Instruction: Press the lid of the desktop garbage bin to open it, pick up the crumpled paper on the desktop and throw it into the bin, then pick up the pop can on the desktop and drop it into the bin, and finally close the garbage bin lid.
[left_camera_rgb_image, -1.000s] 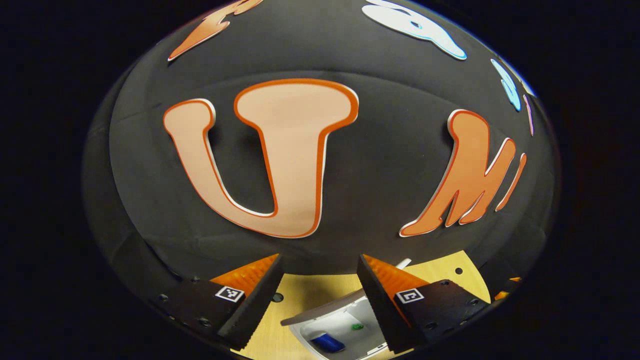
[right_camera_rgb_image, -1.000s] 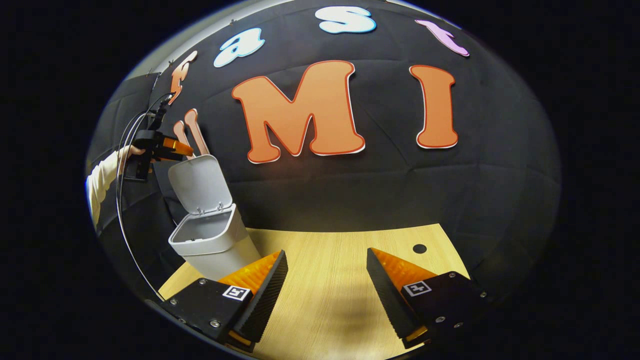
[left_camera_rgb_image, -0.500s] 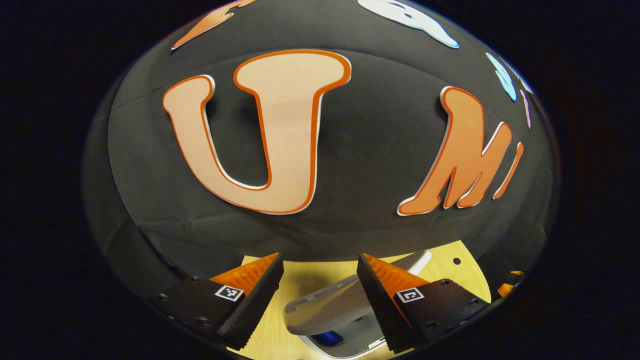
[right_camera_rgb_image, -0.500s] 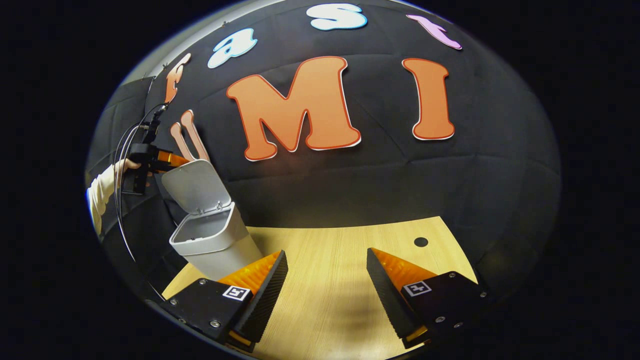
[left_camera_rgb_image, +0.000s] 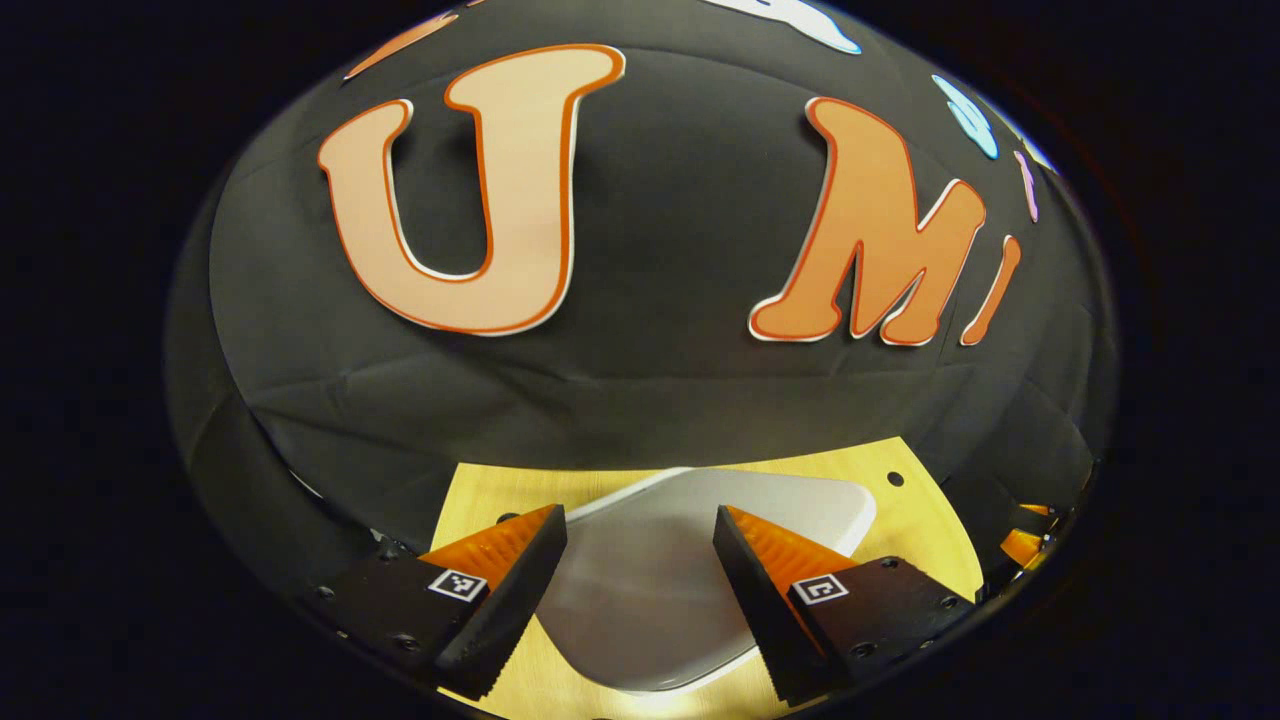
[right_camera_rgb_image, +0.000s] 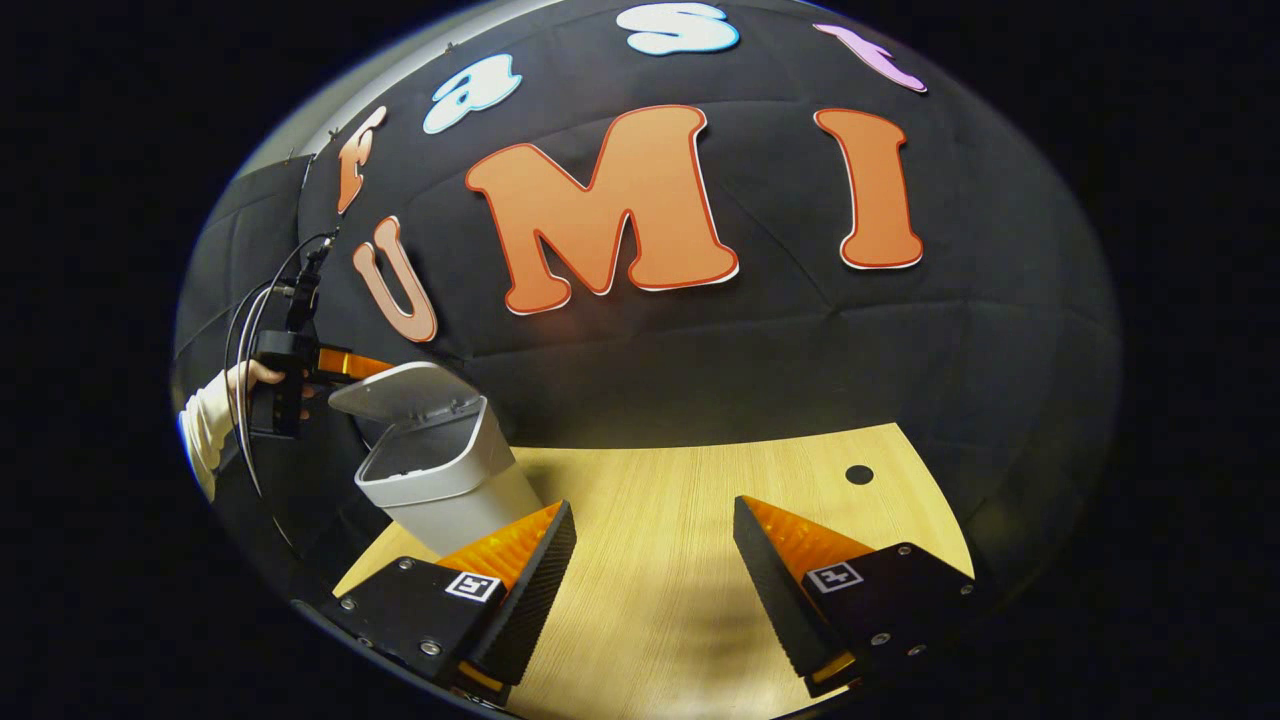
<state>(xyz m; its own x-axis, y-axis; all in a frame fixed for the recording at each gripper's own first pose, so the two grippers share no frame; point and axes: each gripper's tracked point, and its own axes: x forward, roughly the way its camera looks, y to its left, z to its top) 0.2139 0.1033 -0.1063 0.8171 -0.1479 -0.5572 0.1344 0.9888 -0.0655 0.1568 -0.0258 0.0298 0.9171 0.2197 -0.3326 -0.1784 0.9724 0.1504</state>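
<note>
One step is looking left to me: getting the lid (right_camera_rgb_image: 405, 389) fully shut. I'm reading the lid as hanging partway down over the grey garbage bin (right_camera_rgb_image: 450, 480), still gaping at the front in the right gripper view. I'm running the left gripper (left_camera_rgb_image: 640, 540) right above the lid's top face, fingers spread wide and holding nothing; from the right gripper view that same left gripper (right_camera_rgb_image: 335, 362) is sitting at the lid's back edge, apparently touching it, though I can't confirm contact. My right gripper (right_camera_rgb_image: 655, 545) is hovering wide apart and empty over bare wooden desktop (right_camera_rgb_image: 700, 480), well apart from the bin. I'm spotting no crumpled paper or pop can on the desktop parts I can see, so I'm judging both drops as probably done; the bin's inside is hidden now. Remaining: pushing the lid down till it's seating on the rim.
</note>
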